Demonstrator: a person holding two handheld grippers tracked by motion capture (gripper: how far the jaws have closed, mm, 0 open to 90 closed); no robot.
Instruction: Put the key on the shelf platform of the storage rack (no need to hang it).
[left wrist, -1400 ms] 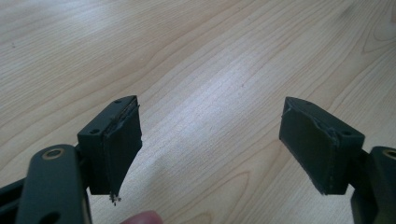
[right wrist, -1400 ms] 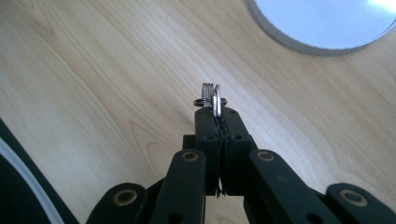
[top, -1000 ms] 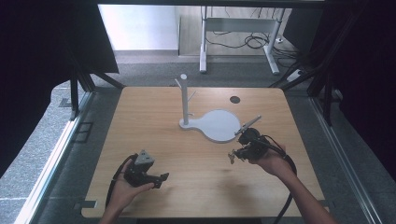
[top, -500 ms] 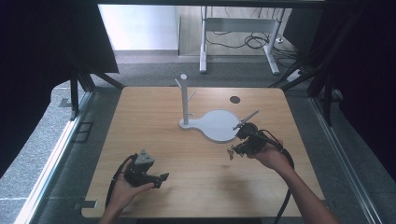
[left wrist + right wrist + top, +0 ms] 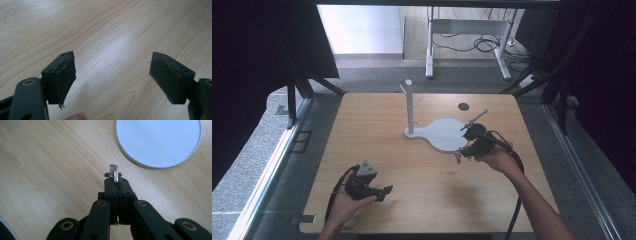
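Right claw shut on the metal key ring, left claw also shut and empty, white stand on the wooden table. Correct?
Not quite: the left claw is open and empty, as the left gripper view shows. The right claw is shut on the metal key ring, and the white stand sits on the wooden table.

Light: bright daylight on the far floor (image 5: 362, 30), evenly lit tabletop (image 5: 377, 130)
Glare: pale sheen on the wood in the left gripper view
Dark: black curtains left and right
Blur: high view soft
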